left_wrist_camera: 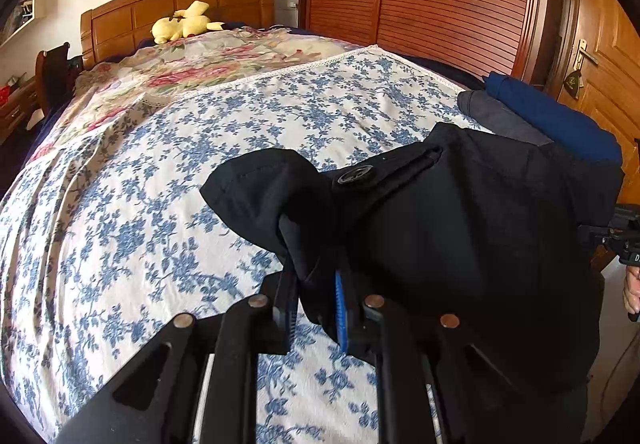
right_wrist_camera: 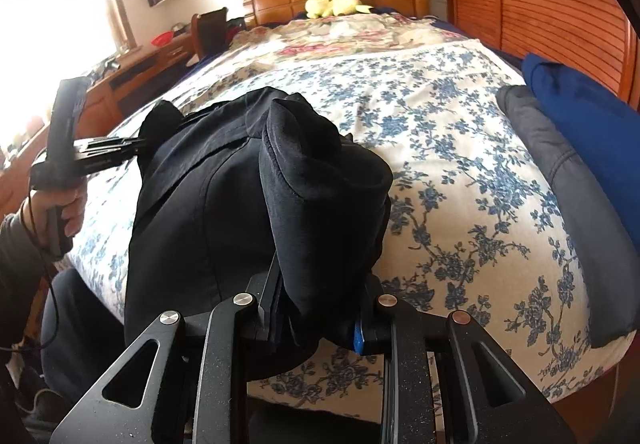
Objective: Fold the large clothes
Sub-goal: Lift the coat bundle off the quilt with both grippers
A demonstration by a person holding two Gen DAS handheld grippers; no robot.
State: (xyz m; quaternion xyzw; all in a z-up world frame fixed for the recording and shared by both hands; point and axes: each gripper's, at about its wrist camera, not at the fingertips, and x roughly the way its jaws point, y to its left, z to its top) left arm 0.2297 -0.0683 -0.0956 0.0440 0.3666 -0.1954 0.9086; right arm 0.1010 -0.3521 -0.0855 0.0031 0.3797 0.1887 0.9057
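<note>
Garment in the left wrist view: black trousers (left_wrist_camera: 460,228), waistband end with a large dark button (left_wrist_camera: 355,175) facing up, bunched and lifted clear of the blue-floral bedspread (left_wrist_camera: 160,172). Left gripper (left_wrist_camera: 316,308) is clamped on a wad of that cloth, blue pad (left_wrist_camera: 341,308) pressed against it. The grip sits at one waistband corner, I'd say so the fabric hangs by its own weight and can be spread. Folded blue and grey clothes (left_wrist_camera: 540,112) are stacked at the bed's far right edge, likely the done pile, kept off the work area.

Right wrist view: right gripper (right_wrist_camera: 316,308) is closed on another thick fold of the same trousers, cloth humped over the jaws. The garment spans between both tools; the left gripper shows at frame left, held by a hand (right_wrist_camera: 66,210), its tip buried in the black cloth. Two spaced grips suggest a stretch-and-lay move onto the open bedspread ahead. Yellow plush toy (right_wrist_camera: 338,4) rests by the headboard, well apart.
</note>
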